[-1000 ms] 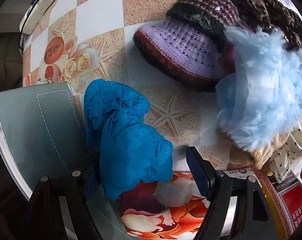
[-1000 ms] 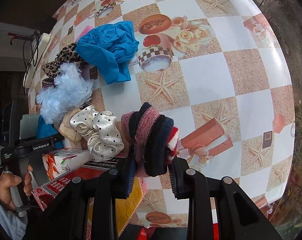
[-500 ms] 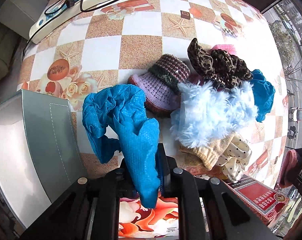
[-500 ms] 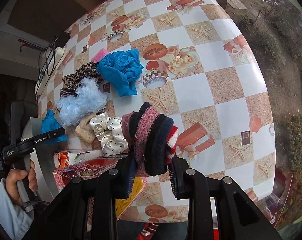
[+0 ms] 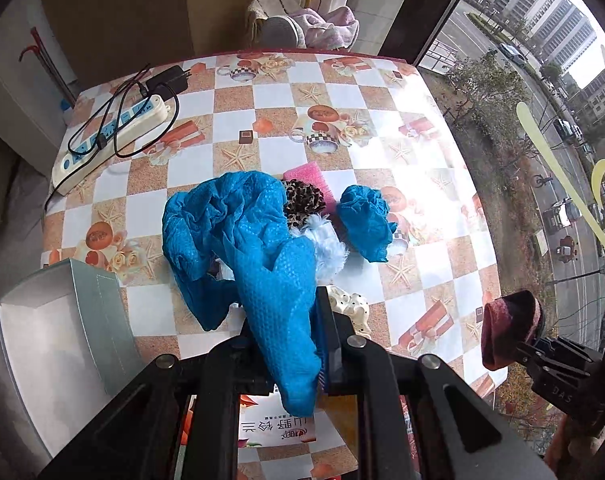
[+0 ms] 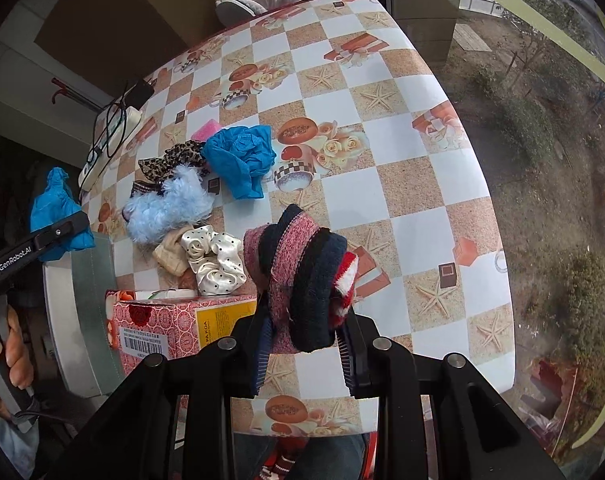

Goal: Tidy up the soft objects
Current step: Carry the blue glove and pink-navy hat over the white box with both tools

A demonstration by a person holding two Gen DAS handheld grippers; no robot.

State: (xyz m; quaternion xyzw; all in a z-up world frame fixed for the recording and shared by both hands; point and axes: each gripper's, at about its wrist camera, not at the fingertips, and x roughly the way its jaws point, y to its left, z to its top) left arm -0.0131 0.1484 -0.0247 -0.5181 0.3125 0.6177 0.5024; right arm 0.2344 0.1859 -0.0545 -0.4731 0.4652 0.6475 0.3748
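Both claws clamp — crinkled cloth (image 5: 262, 264), ribbed knit (image 6: 302, 276).

Home: printed tablecloth (image 5: 382, 92), power strip (image 5: 114, 136), slippers (image 5: 282, 32).

Left gripper (image 5: 286, 344) closed from wide open onto blue cloth (image 5: 254, 248), then raised it off the table (image 5: 422, 184); cloth now hanging clear above the pile. Right gripper (image 6: 304, 344) with striped knit hat (image 6: 302, 276) also lifted higher, away from the tabletop.
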